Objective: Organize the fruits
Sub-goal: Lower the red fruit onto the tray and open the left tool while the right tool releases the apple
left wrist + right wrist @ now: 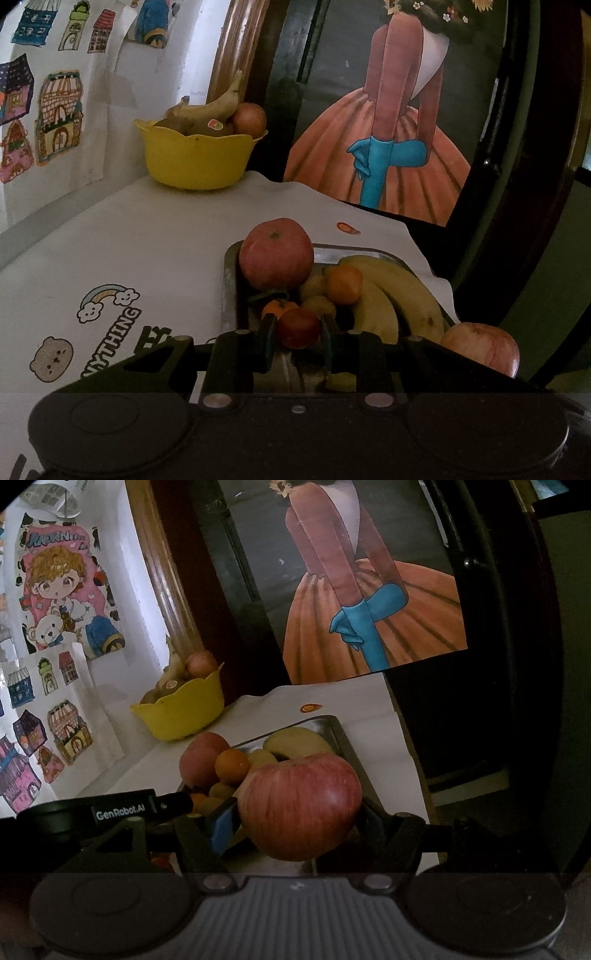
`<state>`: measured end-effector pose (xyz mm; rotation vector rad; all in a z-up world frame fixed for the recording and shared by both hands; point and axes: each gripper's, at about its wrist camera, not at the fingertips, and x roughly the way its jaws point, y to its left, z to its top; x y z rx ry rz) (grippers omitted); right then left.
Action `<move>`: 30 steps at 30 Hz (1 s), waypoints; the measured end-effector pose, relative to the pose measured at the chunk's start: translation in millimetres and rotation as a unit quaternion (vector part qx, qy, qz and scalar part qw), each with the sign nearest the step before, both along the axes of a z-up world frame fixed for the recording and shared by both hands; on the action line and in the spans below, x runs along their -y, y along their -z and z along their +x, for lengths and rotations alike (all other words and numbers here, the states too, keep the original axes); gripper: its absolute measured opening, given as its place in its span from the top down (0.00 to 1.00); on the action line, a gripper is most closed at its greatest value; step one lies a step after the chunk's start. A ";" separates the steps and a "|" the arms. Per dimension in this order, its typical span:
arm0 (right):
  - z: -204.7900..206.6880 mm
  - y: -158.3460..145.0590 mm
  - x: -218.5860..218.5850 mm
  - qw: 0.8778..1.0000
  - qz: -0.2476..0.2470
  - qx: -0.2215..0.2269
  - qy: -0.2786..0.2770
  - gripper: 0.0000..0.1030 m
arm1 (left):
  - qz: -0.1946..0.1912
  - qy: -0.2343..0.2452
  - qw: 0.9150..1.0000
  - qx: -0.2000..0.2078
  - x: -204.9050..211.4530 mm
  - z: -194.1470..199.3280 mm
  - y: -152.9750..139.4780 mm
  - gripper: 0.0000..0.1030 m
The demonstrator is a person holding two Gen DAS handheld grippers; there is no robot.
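The left claw [298,334] pinches a small red fruit [298,328] over the metal tray [229,280] on the desk [147,236], while the right claw [295,823] clamps a large red apple [300,806] above the same tray. Bananas [391,291], an orange [344,284] and another apple [276,254] fill the tray. At eleven o'clock from it stands a yellow bowl [195,162] of fruit.

A home, by the look of it. Children's drawings of houses [55,122] paper the far-left wall. A cartoon-printed tablecloth [147,240] carries a yellow fruit bowl [195,158].
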<state>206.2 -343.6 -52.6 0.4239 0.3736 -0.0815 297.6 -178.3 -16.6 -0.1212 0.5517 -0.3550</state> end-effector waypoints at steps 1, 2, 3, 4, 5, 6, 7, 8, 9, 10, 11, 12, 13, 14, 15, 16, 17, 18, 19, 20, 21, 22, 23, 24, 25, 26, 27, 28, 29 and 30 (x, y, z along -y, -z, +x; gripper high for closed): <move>0.3 -0.1 -0.1 1.000 0.000 0.000 0.000 0.29 | 0.000 0.001 1.000 -0.001 0.3 0.1 0.2 0.74; 0.6 -0.5 -0.4 1.000 0.000 -0.001 0.000 0.29 | 0.001 0.002 1.000 -0.002 0.5 0.0 0.7 0.74; 0.5 -0.8 -0.6 1.000 -0.001 -0.001 0.000 0.29 | 0.002 0.002 1.000 -0.003 0.8 0.2 1.0 0.74; 0.7 -0.8 -0.8 1.000 -0.001 -0.002 0.000 0.29 | 0.002 0.003 1.000 -0.004 0.7 0.5 1.5 0.74; 1.0 -0.8 -1.0 1.000 -0.001 -0.003 0.000 0.29 | 0.003 0.003 1.000 -0.005 0.6 1.3 1.8 0.74; 1.2 -0.7 -1.0 1.000 0.000 -0.003 -0.001 0.29 | 0.003 0.003 1.000 -0.007 0.5 1.8 2.3 0.74; 1.5 -0.6 -0.9 1.000 0.000 -0.004 -0.002 0.29 | 0.004 0.002 1.000 -0.009 0.5 2.4 2.8 0.74; 1.9 -0.5 -0.8 1.000 0.001 -0.005 -0.002 0.29 | 0.005 0.001 1.000 -0.010 0.6 2.6 3.5 0.73; 2.0 -0.4 -0.5 1.000 0.001 -0.006 -0.003 0.29 | 0.006 0.000 1.000 -0.013 0.7 3.2 4.0 0.74; 2.2 -0.4 -0.8 1.000 0.000 -0.006 -0.003 0.28 | 0.007 -0.001 1.000 -0.015 0.7 3.9 4.7 0.74; 2.5 -0.3 -1.1 1.000 0.000 -0.007 -0.003 0.28 | 0.008 -0.001 1.000 -0.016 0.8 4.0 5.3 0.74; 2.4 -0.4 -1.3 1.000 -0.001 -0.006 -0.002 0.29 | 0.008 -0.001 1.000 -0.017 1.3 4.6 5.5 0.73; 2.5 -0.8 -1.4 1.000 0.000 -0.003 -0.008 0.29 | 0.009 -0.001 1.000 -0.018 1.3 4.8 5.7 0.73; 2.8 -1.3 -3.3 1.000 -0.005 -0.003 -0.009 0.29 | 0.009 -0.001 1.000 -0.019 1.1 4.7 5.8 0.73; 3.2 -1.2 -4.1 1.000 -0.008 -0.004 -0.010 0.29 | 0.009 -0.002 1.000 -0.019 1.0 4.6 6.2 0.73; 3.6 -1.3 -4.8 1.000 -0.009 -0.005 -0.012 0.29 | 0.010 -0.003 1.000 -0.020 0.9 4.8 6.2 0.73; 3.6 -1.1 -4.3 1.000 -0.009 -0.005 -0.013 0.29 | 0.010 -0.003 1.000 -0.020 0.7 5.0 6.1 0.72; 3.5 -1.3 -4.1 1.000 -0.009 -0.005 -0.013 0.29 | 0.010 -0.004 1.000 -0.021 0.3 5.1 6.1 0.69; 3.0 -1.3 -4.0 1.000 -0.008 -0.004 -0.011 0.28 | 0.009 -0.005 1.000 -0.021 -0.1 5.1 5.8 0.68; 3.4 -1.2 -3.9 1.000 -0.008 -0.003 -0.011 0.28 | 0.009 -0.007 1.000 -0.020 -0.2 5.1 5.4 0.66; 3.2 -1.1 -3.7 1.000 -0.008 -0.003 -0.010 0.27 | 0.007 -0.009 1.000 -0.021 -1.0 5.3 4.8 0.63; 3.2 -1.0 -3.8 1.000 -0.008 -0.002 -0.009 0.27 | 0.005 -0.011 1.000 -0.021 -1.9 5.3 4.3 0.62; 2.8 -1.0 -3.5 1.000 -0.007 -0.002 -0.008 0.25 | 0.002 -0.014 1.000 -0.022 -2.9 5.2 3.5 0.57; 2.6 -0.9 -3.3 1.000 -0.006 -0.001 -0.008 0.24 | -0.001 -0.016 1.000 -0.021 -4.1 5.0 2.6 0.53; 2.2 -0.9 -3.0 1.000 -0.006 0.000 -0.008 0.24 | -0.002 -0.019 1.000 -0.020 -4.8 4.8 1.6 0.51; 1.7 -0.9 -2.7 1.000 -0.005 0.002 -0.009 0.24 | -0.003 -0.021 1.000 -0.018 -5.2 4.7 0.7 0.48; 1.0 -0.9 -3.1 1.000 -0.006 0.004 -0.009 0.23 | -0.004 -0.022 1.000 -0.017 -6.2 4.2 -0.5 0.45; 0.6 -1.2 -3.8 1.000 -0.008 0.005 -0.010 0.22 | -0.005 -0.024 1.000 -0.015 -6.9 3.9 -1.6 0.44; 0.0 -1.5 -4.3 1.000 -0.009 0.007 -0.010 0.21 | -0.007 -0.027 1.000 -0.014 -7.8 3.5 -2.7 0.39; -0.7 -1.9 -4.1 1.000 -0.009 0.008 -0.011 0.20 | -0.009 -0.030 0.999 -0.013 -8.8 3.2 -3.9 0.35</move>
